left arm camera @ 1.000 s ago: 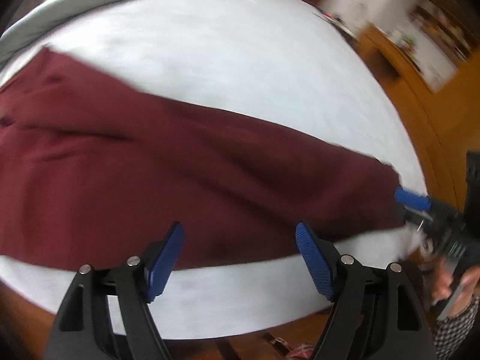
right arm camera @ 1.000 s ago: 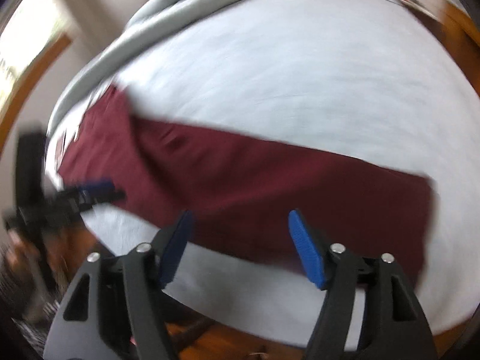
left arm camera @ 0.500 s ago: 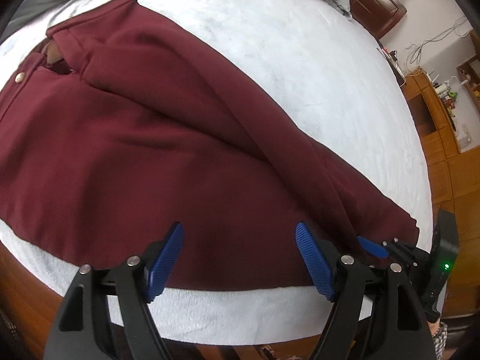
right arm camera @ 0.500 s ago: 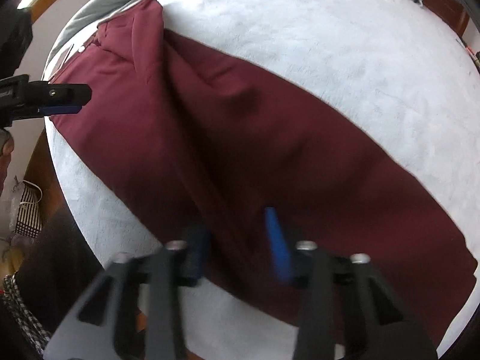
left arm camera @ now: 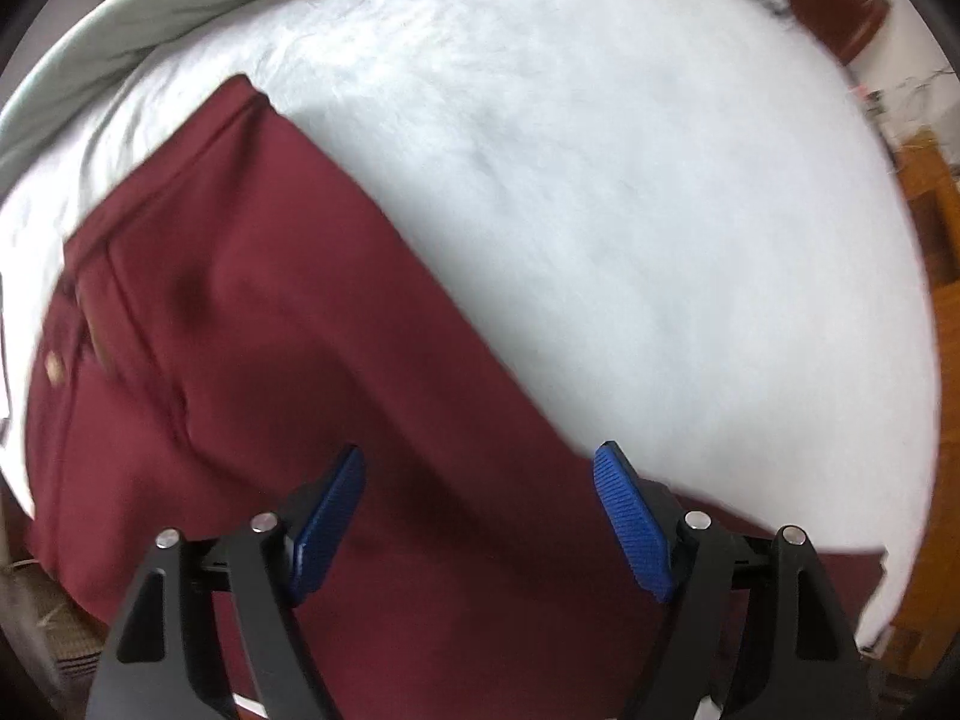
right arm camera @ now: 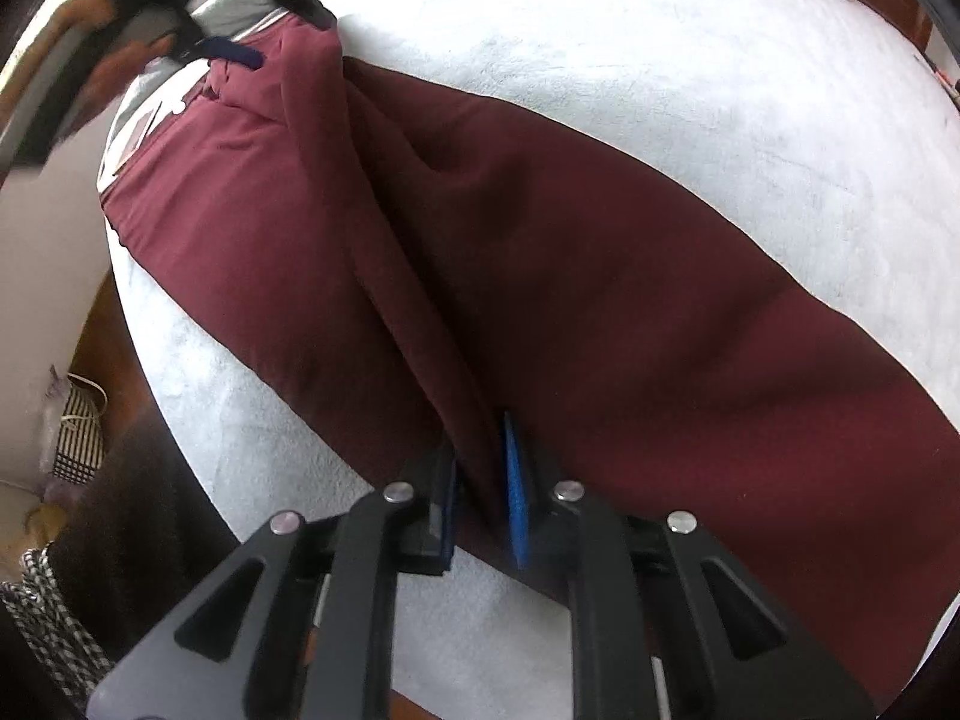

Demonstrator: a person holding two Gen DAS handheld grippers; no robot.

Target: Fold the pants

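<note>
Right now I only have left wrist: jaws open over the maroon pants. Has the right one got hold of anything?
Observer: Yes. The right gripper is shut on a raised fold of the pants.
Operator: Where on them?
Observer: Close to the near edge, partway along the leg, far from the waistband. The white bed cover shows just beside the pinch.
Operator: Where is my left from there?
Observer: The left gripper shows blurred at the waistband end, in the top left of the right wrist view. I cannot tell if it touches the cloth.
</note>
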